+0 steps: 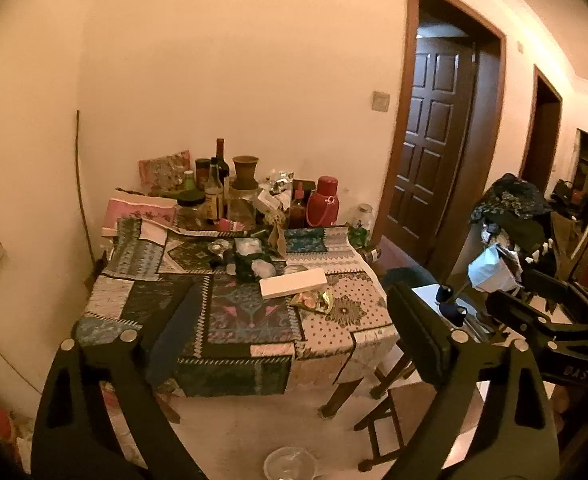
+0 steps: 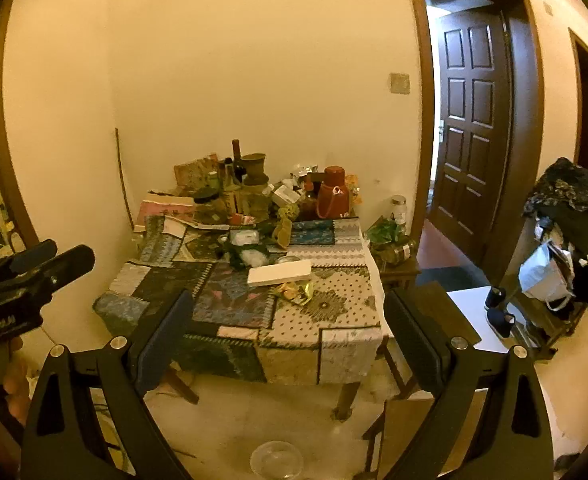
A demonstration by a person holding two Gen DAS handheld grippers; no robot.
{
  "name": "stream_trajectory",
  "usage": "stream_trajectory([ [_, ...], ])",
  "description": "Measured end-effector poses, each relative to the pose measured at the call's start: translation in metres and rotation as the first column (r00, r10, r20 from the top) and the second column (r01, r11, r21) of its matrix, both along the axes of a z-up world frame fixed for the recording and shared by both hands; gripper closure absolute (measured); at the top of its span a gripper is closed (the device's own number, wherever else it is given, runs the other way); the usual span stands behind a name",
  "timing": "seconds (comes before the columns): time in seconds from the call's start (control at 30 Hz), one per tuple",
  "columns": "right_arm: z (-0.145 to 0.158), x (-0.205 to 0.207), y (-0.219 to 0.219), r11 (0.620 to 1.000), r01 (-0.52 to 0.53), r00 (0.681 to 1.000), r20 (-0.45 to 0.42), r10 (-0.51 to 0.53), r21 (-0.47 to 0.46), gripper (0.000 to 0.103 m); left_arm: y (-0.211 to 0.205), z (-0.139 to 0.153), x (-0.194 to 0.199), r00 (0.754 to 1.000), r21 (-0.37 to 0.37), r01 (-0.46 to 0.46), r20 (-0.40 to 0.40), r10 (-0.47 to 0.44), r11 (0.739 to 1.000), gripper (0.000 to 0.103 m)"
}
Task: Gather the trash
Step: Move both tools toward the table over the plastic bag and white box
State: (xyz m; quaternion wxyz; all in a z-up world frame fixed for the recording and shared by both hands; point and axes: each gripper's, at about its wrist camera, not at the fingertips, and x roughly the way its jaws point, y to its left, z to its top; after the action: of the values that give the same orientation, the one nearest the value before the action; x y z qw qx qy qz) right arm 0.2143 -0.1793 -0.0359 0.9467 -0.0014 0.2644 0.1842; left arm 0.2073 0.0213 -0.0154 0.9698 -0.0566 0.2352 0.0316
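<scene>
Both grippers held side by side short of the table (image 1: pixel 367 330), tilted slightly downward toward it. Left gripper (image 1: pixel 294 312): jaws wide, nothing between them. Right gripper (image 2: pixel 290 312): jaws wide, empty. Crumpled snack wrapper (image 1: pixel 311 302) lies on the patchwork tablecloth (image 1: pixel 234 312), just near-side of a flat white box (image 1: pixel 293 282), untouched.
</scene>
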Motion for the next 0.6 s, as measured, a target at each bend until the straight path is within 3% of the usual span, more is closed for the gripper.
stream_trajectory([
  [0.27, -0.019, 0.092, -0.004, 0.997, -0.068, 0.995, -0.069, 0.067, -0.02, 0.008, 0.005, -0.022, 0.09, 0.992, -0.019, -0.115, -0.062, 0.114, 0.993, 0.01],
  [0.6, -0.072, 0.188, 0.026, 0.993, -0.116, 0.957, -0.27, 0.108, -0.015, 0.008, 0.051, -0.078, 0.189, 0.962, 0.014, -0.138, -0.237, 0.137, 0.99, 0.01],
])
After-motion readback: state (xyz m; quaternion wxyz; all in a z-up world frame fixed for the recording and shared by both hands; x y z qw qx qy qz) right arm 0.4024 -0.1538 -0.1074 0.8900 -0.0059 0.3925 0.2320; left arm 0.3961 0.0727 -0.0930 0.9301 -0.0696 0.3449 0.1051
